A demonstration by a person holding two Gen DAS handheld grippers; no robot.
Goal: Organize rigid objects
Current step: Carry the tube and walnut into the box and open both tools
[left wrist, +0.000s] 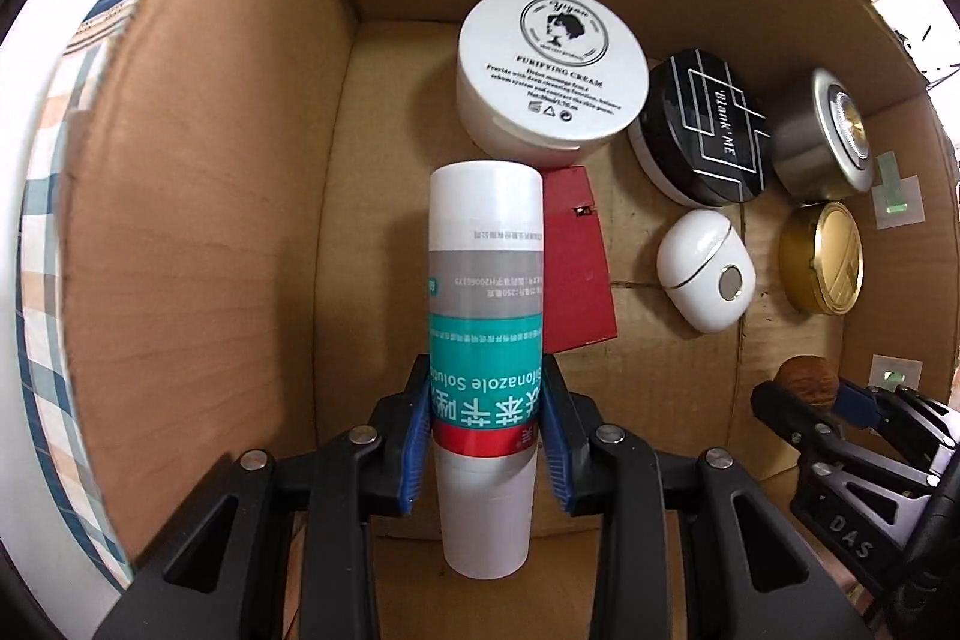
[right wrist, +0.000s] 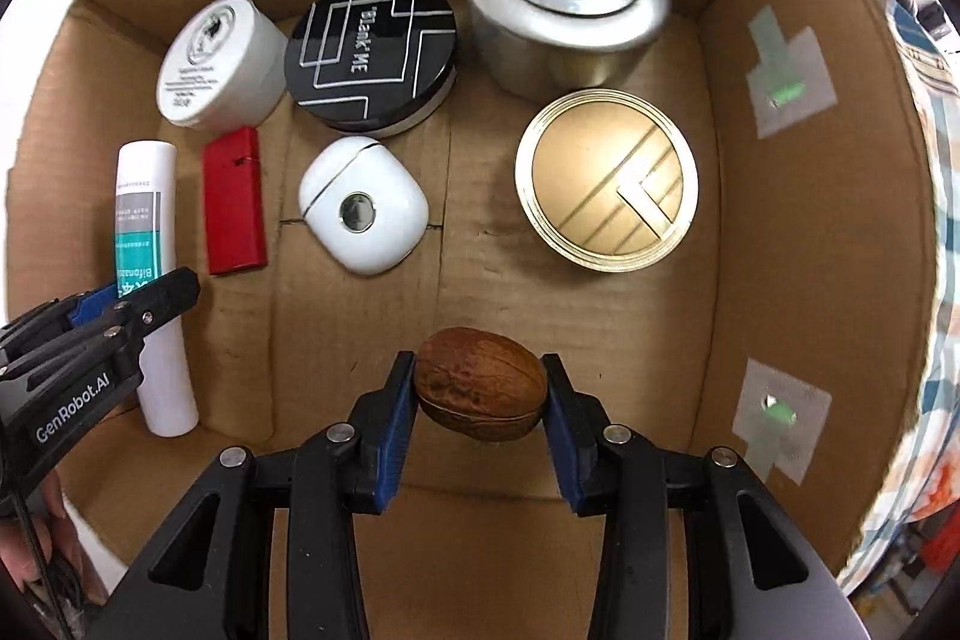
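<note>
Brown corrugated cardboard box [right wrist: 708, 232] fills both views, checked blue-white cloth [left wrist: 42, 196] outside its walls. Left tool [left wrist: 486, 436] clamped on a white cylindrical plastic bottle [left wrist: 485, 280] with teal, grey and red label bands, printed "Bifonazole Solution" plus Chinese text; blue pads press both sides of the lower label. Bottle sits at the box's left wall, lengthwise; right wrist view shows it lying along the floor [right wrist: 147, 244]. Right tool [right wrist: 480, 388] closed on a brown wrinkled walnut [right wrist: 480, 383] with a seam line, held between blue pads, near the box's front edge; cannot tell if it touches the floor.

Back row, left to right: white round cream jar [right wrist: 219, 64] marked "Purifying Cream", black round compact [right wrist: 369, 46] with silver lines reading "Blank ME", silver metal round tin [right wrist: 564, 4] with gold centre. Front row: red flat rectangular case [right wrist: 234, 202] just beside the bottle, white rounded earbud case [right wrist: 363, 205], gold round tin [right wrist: 606, 181]. Two grey tape patches [right wrist: 786, 82] on the right wall.
</note>
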